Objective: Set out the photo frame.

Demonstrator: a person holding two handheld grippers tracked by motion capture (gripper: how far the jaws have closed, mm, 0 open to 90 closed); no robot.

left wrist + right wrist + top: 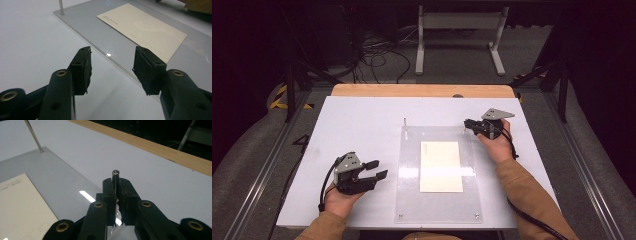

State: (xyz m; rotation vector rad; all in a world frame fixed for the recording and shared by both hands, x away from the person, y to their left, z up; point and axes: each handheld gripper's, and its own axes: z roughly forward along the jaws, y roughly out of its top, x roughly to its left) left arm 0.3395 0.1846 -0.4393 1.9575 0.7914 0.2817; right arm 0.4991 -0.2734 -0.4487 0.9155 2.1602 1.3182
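Note:
A clear acrylic plate [409, 200] lies on the white table, with a cream card [441, 166] flat on its middle. A thin metal pin [405, 122] stands upright at the plate's far left corner. My right gripper [467, 123] is at the far right corner, and in the right gripper view it [116, 185] is shut on a second upright pin [115, 173], whose top pokes above the jaws. My left gripper [381, 168] rests left of the plate, open and holding nothing. In the left gripper view it [112, 67] faces the plate's edge [95, 32] and the card [142, 27].
The white tabletop [357, 125] has a wooden strip [422, 90] along its far edge. Small fasteners sit at the plate's near corners [400, 216]. Beyond the table are a white stand [459, 35] and cables [377, 55] on the floor.

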